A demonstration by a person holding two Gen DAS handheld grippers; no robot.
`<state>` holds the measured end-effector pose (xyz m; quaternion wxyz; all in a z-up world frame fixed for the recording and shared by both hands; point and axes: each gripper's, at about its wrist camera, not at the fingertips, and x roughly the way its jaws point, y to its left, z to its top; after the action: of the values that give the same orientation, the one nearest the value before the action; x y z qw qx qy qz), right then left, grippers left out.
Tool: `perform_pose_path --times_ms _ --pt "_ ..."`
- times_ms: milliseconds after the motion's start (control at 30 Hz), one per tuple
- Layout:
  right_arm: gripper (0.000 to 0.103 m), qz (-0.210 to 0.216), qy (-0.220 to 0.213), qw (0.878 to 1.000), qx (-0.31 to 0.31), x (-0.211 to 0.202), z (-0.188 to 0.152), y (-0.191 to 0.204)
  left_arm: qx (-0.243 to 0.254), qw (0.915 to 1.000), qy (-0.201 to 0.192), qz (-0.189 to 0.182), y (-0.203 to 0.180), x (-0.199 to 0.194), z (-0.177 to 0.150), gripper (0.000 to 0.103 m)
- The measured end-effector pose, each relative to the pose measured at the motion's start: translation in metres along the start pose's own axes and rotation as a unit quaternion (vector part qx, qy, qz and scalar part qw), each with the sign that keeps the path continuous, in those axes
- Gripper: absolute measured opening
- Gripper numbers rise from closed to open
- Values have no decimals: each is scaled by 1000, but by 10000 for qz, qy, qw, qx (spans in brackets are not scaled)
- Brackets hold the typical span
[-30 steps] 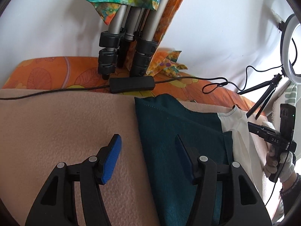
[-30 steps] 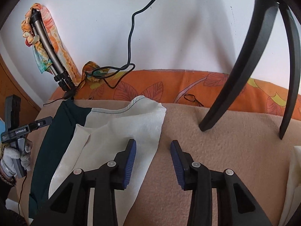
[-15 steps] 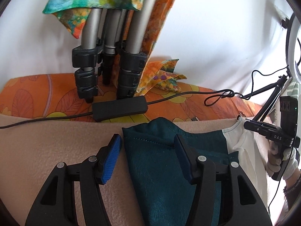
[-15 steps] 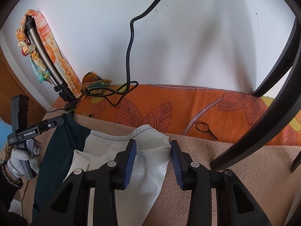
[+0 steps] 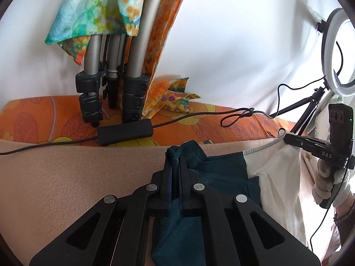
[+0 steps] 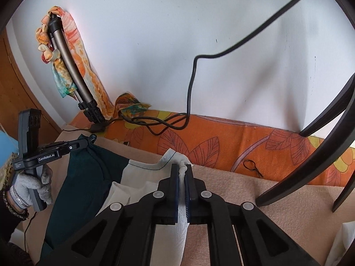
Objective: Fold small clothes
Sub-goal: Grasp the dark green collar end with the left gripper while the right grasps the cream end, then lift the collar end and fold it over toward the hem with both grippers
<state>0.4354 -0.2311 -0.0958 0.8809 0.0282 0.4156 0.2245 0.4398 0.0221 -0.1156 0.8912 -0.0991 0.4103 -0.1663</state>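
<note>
A small garment lies on the beige blanket (image 5: 66,177), half dark teal (image 5: 221,173), half cream (image 5: 277,177). My left gripper (image 5: 175,161) is shut on the far teal corner, which bunches up between the pads. My right gripper (image 6: 182,168) is shut on the far cream corner (image 6: 175,157), pinched into a ridge. In the right wrist view the teal half (image 6: 84,177) lies to the left with the left gripper (image 6: 88,140) at its corner. In the left wrist view the right gripper (image 5: 286,136) holds the cream edge at right.
An orange patterned sheet (image 5: 199,128) runs along the white wall. A tripod (image 5: 111,93) draped with colourful cloth stands there with a black box and cable (image 5: 124,133). A ring light (image 5: 337,53) stands at right. Black stand legs (image 6: 310,166) rest on the blanket.
Both grippers moved forward to the garment's far corners and closed on them: the left on the teal corner, the right on the cream corner.
</note>
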Motion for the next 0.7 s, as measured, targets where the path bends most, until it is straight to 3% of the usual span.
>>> perform_pose_path --times_ms 367,700 --pt "2 118 -214 9994 -237 -74 -10 36 365 9988 -271 -177 -38 -65 -10 2" --pt "2 171 -366 9984 -391 -154 -58 85 462 9971 -464 -378 -68 -134 -54 2"
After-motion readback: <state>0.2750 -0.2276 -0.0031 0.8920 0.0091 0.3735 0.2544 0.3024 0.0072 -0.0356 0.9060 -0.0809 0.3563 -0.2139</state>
